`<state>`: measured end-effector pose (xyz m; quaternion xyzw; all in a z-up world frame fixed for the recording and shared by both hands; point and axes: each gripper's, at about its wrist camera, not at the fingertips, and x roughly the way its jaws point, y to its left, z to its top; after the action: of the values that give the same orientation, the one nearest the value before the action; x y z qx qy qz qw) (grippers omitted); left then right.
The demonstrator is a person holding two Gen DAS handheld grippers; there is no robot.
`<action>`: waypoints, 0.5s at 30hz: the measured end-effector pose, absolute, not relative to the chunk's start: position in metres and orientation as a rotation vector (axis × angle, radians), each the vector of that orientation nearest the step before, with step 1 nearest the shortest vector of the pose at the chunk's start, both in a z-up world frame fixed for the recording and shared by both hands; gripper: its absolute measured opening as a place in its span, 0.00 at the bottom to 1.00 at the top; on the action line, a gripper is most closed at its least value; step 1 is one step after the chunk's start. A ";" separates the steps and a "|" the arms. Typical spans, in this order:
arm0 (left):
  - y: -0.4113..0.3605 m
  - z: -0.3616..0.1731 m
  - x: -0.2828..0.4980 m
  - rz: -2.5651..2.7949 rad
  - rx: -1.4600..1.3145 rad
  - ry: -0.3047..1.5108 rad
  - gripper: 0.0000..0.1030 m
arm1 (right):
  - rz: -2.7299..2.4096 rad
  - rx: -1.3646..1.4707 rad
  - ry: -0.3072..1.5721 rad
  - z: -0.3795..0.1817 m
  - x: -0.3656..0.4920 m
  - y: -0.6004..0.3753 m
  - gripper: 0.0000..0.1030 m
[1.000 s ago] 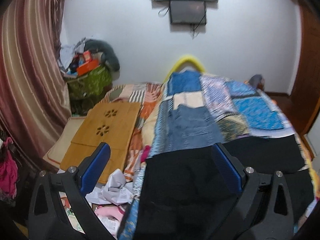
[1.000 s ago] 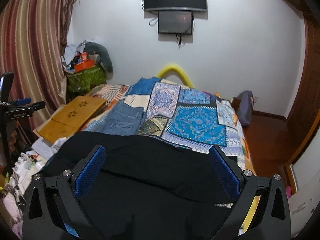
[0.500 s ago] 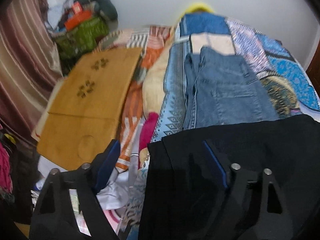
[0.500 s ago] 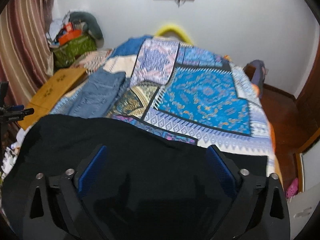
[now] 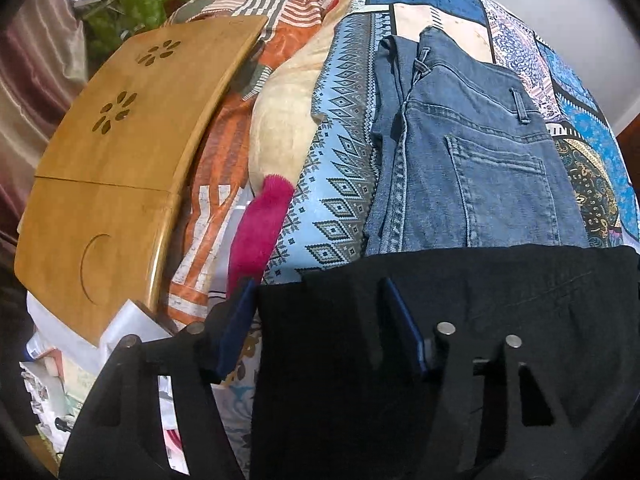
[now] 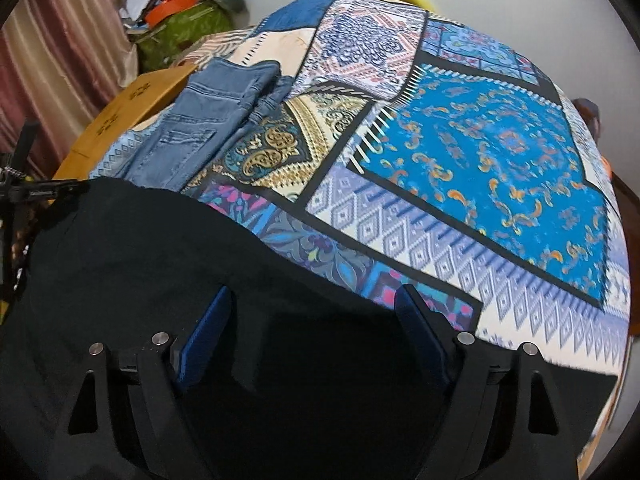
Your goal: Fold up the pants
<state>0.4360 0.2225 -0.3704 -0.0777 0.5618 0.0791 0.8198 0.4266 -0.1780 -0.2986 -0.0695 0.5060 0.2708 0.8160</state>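
Lying flat, black pants (image 5: 480, 320), patchwork bedspread (image 6: 480, 184)

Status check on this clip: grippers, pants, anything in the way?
Left gripper and right gripper open, jaws just been closing over the black pants, not pinched yet. Pants flat on patchwork bedspread. Folded jeans lie just beyond.

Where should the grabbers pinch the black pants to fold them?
Best guess: pinch the black pants along their near side edges, coming down from above. The left gripper, jaws just closing, straddles the corner; the right gripper, also closing, hovers over flat cloth. The pants lie flat, so edges lift easiest.
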 end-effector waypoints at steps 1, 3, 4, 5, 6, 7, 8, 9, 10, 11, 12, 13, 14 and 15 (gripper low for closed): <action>0.221 -0.369 0.436 0.169 -0.149 1.195 0.54 | 0.589 -0.137 1.089 -0.299 0.426 -0.179 0.73; 0.216 -0.365 0.435 0.179 -0.101 1.192 0.38 | 0.617 -0.105 1.101 -0.298 0.424 -0.180 0.57; 0.213 -0.362 0.434 0.177 -0.084 1.191 0.33 | 0.627 -0.099 1.101 -0.298 0.422 -0.179 0.53; 0.212 -0.359 0.433 0.170 -0.080 1.193 0.23 | 0.634 -0.100 1.099 -0.297 0.420 -0.178 0.45; 0.210 -0.357 0.432 0.169 -0.075 1.197 0.21 | 0.638 -0.101 1.094 -0.296 0.416 -0.177 0.36; 0.208 -0.354 0.429 0.171 -0.065 1.196 0.19 | 0.634 -0.106 1.091 -0.295 0.417 -0.175 0.32; 0.205 -0.351 0.426 0.173 -0.044 1.194 0.12 | 0.634 -0.110 1.086 -0.294 0.413 -0.173 0.18; 0.204 -0.348 0.424 0.176 -0.026 1.193 0.10 | 0.631 -0.118 1.079 -0.293 0.411 -0.172 0.11; 0.204 -0.346 0.421 0.177 -0.018 1.189 0.07 | 0.623 -0.129 1.071 -0.293 0.408 -0.170 0.10; 0.204 -0.342 0.418 0.183 -0.013 1.183 0.02 | 0.615 -0.142 1.063 -0.291 0.409 -0.168 0.08; 0.204 -0.339 0.418 0.183 -0.012 1.179 0.02 | 0.606 -0.163 1.046 -0.290 0.405 -0.166 0.08; 0.204 -0.334 0.416 0.181 -0.009 1.169 0.02 | 0.595 -0.188 1.027 -0.289 0.402 -0.163 0.07; 0.204 -0.330 0.415 0.184 0.000 1.159 0.02 | 0.588 -0.195 1.016 -0.287 0.403 -0.163 0.07; 0.204 -0.324 0.416 0.195 0.019 1.142 0.02 | 0.580 -0.193 1.004 -0.285 0.404 -0.163 0.06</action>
<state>0.4158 0.2038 -0.3242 0.0091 0.5394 0.0923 0.8369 0.4036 -0.1626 -0.2852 -0.0912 0.4738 0.2736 0.8321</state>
